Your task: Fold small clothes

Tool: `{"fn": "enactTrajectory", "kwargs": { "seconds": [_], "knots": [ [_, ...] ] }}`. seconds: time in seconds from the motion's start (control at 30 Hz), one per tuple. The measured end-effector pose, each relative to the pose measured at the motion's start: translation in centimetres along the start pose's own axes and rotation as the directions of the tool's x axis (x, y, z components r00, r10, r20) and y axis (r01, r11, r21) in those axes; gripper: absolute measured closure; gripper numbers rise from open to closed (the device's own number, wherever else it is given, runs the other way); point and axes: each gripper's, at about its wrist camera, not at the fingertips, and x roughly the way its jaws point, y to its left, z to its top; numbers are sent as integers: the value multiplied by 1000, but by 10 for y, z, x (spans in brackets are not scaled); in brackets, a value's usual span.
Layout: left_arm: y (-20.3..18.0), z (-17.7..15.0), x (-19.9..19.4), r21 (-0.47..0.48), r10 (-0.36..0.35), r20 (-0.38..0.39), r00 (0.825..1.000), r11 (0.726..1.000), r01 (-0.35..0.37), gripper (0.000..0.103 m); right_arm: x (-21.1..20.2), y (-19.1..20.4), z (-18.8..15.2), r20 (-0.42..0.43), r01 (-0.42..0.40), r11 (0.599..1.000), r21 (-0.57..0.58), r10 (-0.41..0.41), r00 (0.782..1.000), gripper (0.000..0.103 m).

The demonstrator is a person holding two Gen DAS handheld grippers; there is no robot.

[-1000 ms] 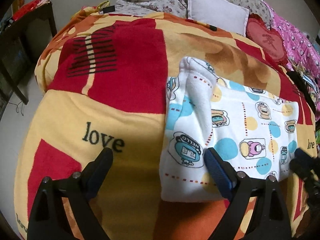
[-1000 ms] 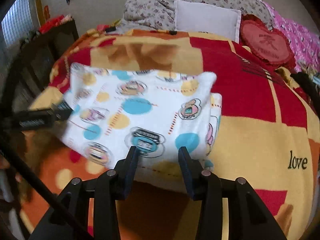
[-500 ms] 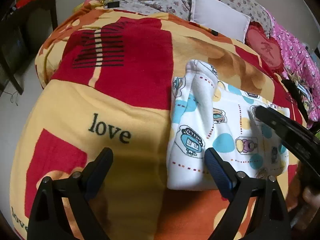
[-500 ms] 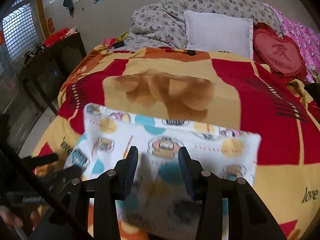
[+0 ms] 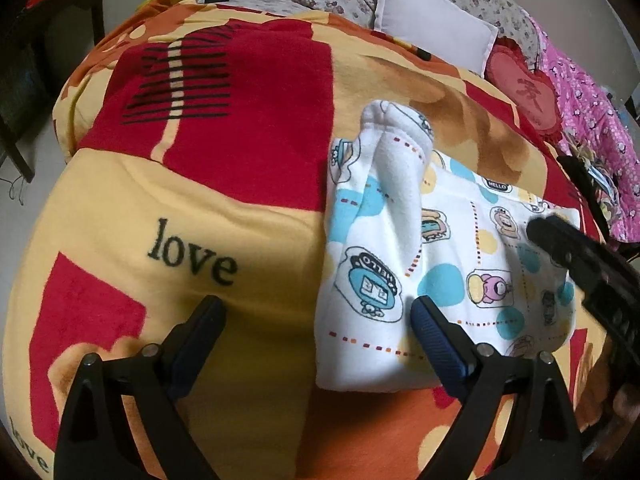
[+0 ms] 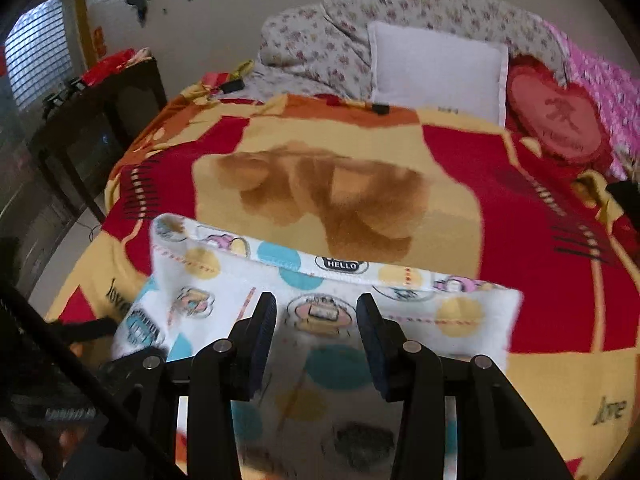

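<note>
Folded printed garment (image 5: 448, 264) lay on the bed's blanket (image 5: 248, 140). Left tongs (image 5: 316, 328) wide, empty, at its near edge. Right tongs (image 6: 316, 320) narrower, empty, over the garment.

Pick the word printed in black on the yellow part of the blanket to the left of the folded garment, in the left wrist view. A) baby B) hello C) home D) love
D: the blanket reads "love" in black on its yellow panel, just left of the folded garment.

Open blanket (image 5: 248, 240) left of garment (image 5: 448, 264)
</note>
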Motion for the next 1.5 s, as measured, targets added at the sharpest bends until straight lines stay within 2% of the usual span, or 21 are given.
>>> {"fn": "enactTrajectory", "kwargs": {
  "seconds": [0.13, 0.33, 0.47, 0.53, 0.57, 0.6, 0.63, 0.7, 0.77, 0.9, 1.0, 1.13, 1.27, 1.37, 1.47, 1.5],
  "knots": [
    [-2, -1, 0, -7, -18, 10, 1000, 1000, 18, 8, 5, -3, -8, -40, 1, 999, -32, -3, 999, 58],
    [-10, -2, 3, 3, -1, 20, 1000, 1000, 1, 8, 20, -4, -15, -65, 10, 999, -37, -12, 998, 58],
    [-15, -2, 4, 13, 9, 35, 999, 1000, -9, 10, 21, 2, -17, -61, -1, 999, -50, -2, 998, 64],
    [-21, -3, 4, 35, 16, 54, 998, 999, -18, 23, 28, 3, -20, -74, 0, 998, -55, -4, 997, 64],
    [-23, -3, 3, 46, 10, 60, 998, 999, -13, 48, 30, 3, -23, -65, -2, 998, -56, -2, 998, 64],
    [-27, -2, 4, 53, -32, 45, 998, 998, 30, 70, 30, 2, -24, -55, -9, 999, -51, 6, 998, 63],
    [-30, -1, 4, 54, -55, 33, 998, 997, 53, 72, 30, -1, -25, -52, -20, 999, -38, 18, 998, 63],
    [-35, 2, 3, 77, -40, 32, 999, 996, 37, 78, 29, -9, -24, -52, -61, 998, 9, 61, 997, 63],
    [-34, 6, -1, 69, -63, 25, 998, 996, 62, 82, 28, -17, -24, -49, -104, 993, 54, 106, 993, 63],
    [-29, 12, -14, 39, -127, 21, 992, 991, 126, 85, 27, -31, -24, -42, -183, 974, 135, 190, 981, 64],
    [-43, 13, -33, 82, -133, 55, 990, 988, 128, 86, 30, -38, -23, -35, -223, 958, 181, 232, 972, 64],
    [-84, 8, -59, 197, -162, 103, 981, 970, 140, 86, 33, -51, -21, -24, -286, 921, 264, 303, 953, 64],
    [-126, 0, -66, 289, -206, 99, 973, 942, 170, 86, 36, -74, -22, 12, -371, 836, 403, 400, 916, 65],
    [-146, -8, -55, 314, -227, 72, 971, 929, 194, 86, 29, -93, -18, 68, -402, 777, 485, 425, 903, 64],
    [-162, -13, -34, 310, -249, 42, 968, 924, 224, 86, 21, -117, -19, 134, -451, 689, 567, 463, 876, 64],
    [-166, -14, -28, 310, -255, 31, 966, 922, 233, 86, 18, -122, -21, 142, -453, 680, 577, 462, 875, 64]
  ]
}}
